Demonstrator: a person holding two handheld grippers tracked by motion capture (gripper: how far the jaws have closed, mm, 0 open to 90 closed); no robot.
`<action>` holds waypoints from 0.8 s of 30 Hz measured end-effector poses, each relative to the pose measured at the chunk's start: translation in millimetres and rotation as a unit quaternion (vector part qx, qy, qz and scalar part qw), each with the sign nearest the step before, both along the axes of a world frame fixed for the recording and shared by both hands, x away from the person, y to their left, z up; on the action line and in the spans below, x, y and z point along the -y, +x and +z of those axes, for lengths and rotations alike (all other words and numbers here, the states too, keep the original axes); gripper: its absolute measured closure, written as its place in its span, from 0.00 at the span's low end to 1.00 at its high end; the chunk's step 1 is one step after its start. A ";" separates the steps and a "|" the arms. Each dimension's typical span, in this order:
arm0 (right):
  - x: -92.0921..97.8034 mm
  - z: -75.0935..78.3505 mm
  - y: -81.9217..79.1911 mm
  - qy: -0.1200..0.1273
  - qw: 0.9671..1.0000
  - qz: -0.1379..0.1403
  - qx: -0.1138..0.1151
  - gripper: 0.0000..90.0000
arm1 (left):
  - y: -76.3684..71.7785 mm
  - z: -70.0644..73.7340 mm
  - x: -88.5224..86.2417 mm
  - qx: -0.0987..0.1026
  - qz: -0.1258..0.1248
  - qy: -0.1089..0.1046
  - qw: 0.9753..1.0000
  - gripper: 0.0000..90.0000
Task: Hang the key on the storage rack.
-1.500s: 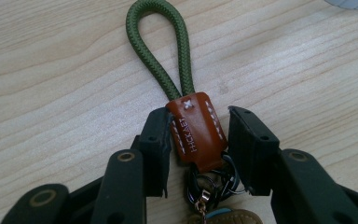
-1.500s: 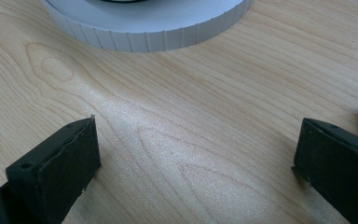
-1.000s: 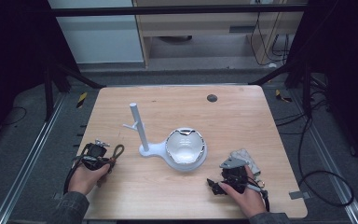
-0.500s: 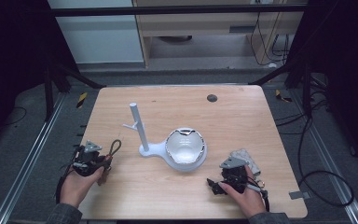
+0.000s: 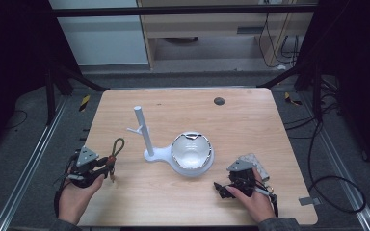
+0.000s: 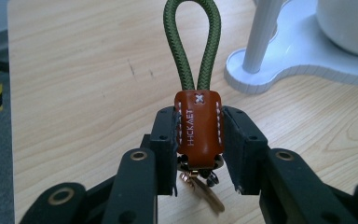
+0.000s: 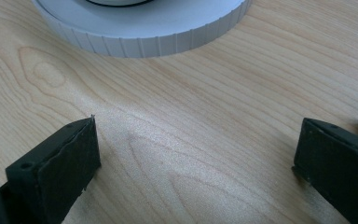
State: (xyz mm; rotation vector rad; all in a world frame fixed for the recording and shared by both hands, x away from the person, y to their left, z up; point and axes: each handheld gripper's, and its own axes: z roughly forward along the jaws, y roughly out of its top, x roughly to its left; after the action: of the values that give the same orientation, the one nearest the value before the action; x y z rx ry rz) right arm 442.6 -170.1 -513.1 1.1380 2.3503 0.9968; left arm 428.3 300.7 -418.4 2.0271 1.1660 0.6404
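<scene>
My left gripper (image 5: 107,166) (image 6: 199,140) is shut on a keychain (image 6: 198,128): a brown leather tab with a green cord loop (image 5: 117,146) pointing away from the jaws and a metal ring with keys hanging below. It sits low over the table's front left. A white stand (image 5: 144,131) with an upright post and a small side peg rises mid-table, joined to a round white bowl (image 5: 191,153). My right gripper (image 5: 220,187) (image 7: 196,163) rests on the table at front right, open, with bare wood between its jaws.
The wooden table (image 5: 241,125) has a dark round hole (image 5: 218,101) near its far edge. A pale textured pad (image 5: 254,163) lies under the right hand. The white base's ribbed rim (image 7: 144,44) lies just beyond the right jaws. Dark floor and metal rails surround the table.
The left hand has shifted slightly left and toward the near edge, carrying the keychain. The right hand has stayed put.
</scene>
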 end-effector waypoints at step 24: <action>0.0 0.0 0.0 0.000 1.000 0.000 0.000 0.00 | -29.0 32.7 22.9 0.094 -0.036 -0.054 0.993 0.73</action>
State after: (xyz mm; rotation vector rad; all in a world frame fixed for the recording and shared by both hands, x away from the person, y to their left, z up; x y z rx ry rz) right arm 442.6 -170.1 -513.1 1.1369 2.3508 0.9976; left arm 399.2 277.8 -385.7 1.8654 0.9909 0.7016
